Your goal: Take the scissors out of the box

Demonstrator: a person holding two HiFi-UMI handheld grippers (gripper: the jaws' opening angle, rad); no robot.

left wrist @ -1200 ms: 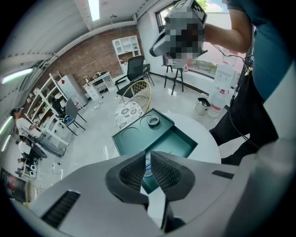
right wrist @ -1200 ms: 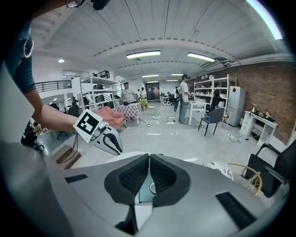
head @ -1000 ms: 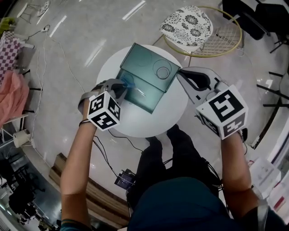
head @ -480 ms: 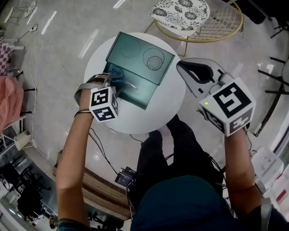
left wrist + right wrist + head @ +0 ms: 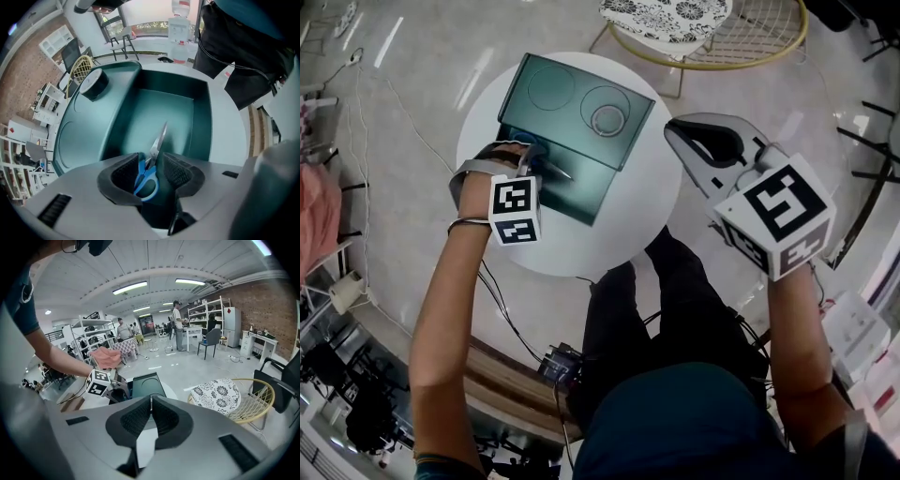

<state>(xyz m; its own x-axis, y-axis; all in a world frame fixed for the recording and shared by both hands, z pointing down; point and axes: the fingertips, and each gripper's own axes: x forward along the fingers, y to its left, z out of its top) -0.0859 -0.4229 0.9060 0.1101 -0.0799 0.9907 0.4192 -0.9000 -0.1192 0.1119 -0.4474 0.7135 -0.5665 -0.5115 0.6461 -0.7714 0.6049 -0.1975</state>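
Observation:
The teal box (image 5: 572, 103) lies open on the round white table (image 5: 652, 211), its lid folded back. Scissors (image 5: 149, 177) with blue handles and steel blades lie in the box's tray, also seen in the head view as scissors (image 5: 555, 170) beside the marker cube. My left gripper (image 5: 151, 159) points straight down into the tray, its jaws opening, with the blue handles between the two pads. In the head view the left gripper (image 5: 528, 157) sits at the box's left end. My right gripper (image 5: 151, 400) is shut with nothing in it; this right gripper (image 5: 672, 131) hovers off the table's right side.
A round dark disc (image 5: 93, 84) rests on the box's lid. A yellow wire chair (image 5: 769, 42) with a patterned cushion (image 5: 216, 394) stands beyond the table. Cables trail on the floor (image 5: 403, 103). The person's legs are close under the table's near edge.
Both hands have come down. The left gripper has dropped into the box's tray and its jaws have spread around the scissors' handles. The right gripper has stayed shut.

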